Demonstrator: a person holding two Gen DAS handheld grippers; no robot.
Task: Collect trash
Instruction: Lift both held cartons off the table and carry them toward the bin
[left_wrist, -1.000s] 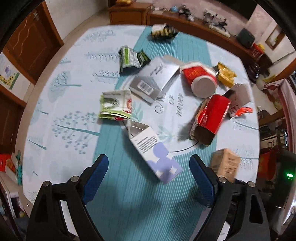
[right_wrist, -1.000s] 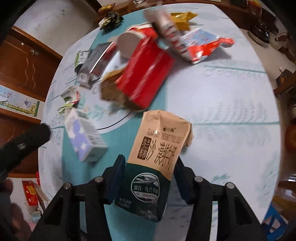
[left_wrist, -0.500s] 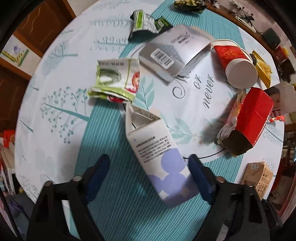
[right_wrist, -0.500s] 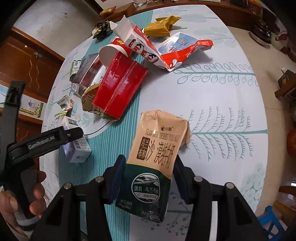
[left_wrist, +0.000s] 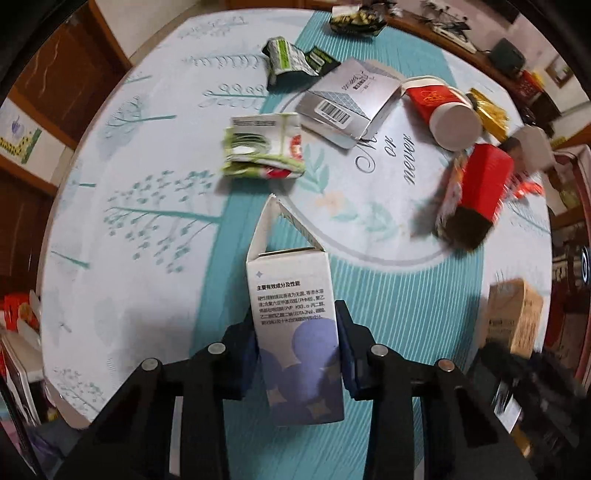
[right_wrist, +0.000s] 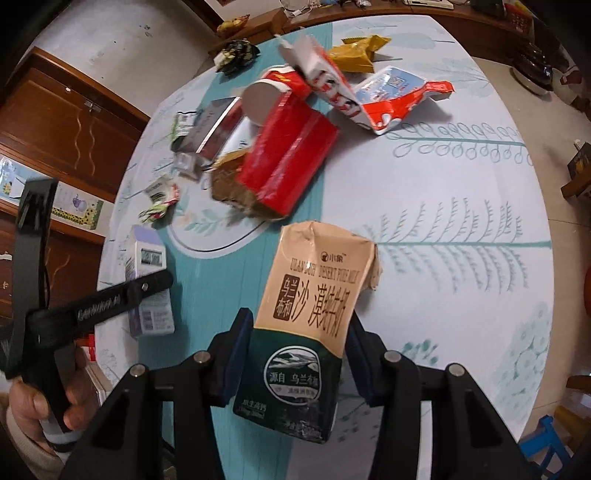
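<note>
Round table (left_wrist: 122, 280), tree-print cloth, litter spread over it.

- L gripper (left_wrist: 297, 354): points down, jaws closing on white/purple carton (left_wrist: 295, 332); blue pads touch both its sides. Carton lies on teal stripe at near edge, torn top open.
- R gripper (right_wrist: 295, 354): clamped on tan/green milk carton (right_wrist: 310, 314), held clear of cloth.
- Loose on table: red box (left_wrist: 480, 188), red cup (left_wrist: 443, 110), silver card (left_wrist: 347, 103), green/white wrapper (left_wrist: 266, 151), yellow wrapper (right_wrist: 354, 55).
- Hand (right_wrist: 33, 410) grips L gripper's handle.
</note>
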